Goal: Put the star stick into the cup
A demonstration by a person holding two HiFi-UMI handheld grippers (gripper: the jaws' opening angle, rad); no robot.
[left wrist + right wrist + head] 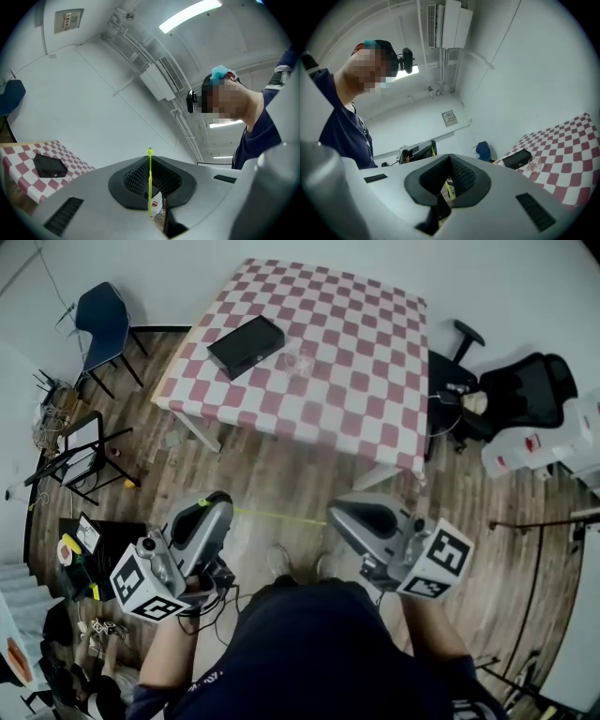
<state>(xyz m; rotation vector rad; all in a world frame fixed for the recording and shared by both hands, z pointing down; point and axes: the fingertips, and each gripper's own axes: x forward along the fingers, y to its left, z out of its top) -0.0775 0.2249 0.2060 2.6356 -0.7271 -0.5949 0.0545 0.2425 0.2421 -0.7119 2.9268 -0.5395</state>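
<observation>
A thin yellow-green star stick (279, 515) juts rightward from my left gripper (221, 506), which is shut on it. In the left gripper view the stick (150, 180) stands up between the closed jaws, its small knobbed tip just above them. My right gripper (341, 514) is shut with nothing in it. Both are held low in front of the person, above the wooden floor and well short of the table. The clear cup (298, 360) stands on the red-and-white checked table (375, 343), just right of a black box (246, 345). The right gripper view also catches the cup (533, 164).
A blue chair (103, 320) stands left of the table, and a black office chair (525, 390) to its right. A black stand (80, 456) and loose clutter line the floor on the left. White containers (539, 446) sit at the right edge.
</observation>
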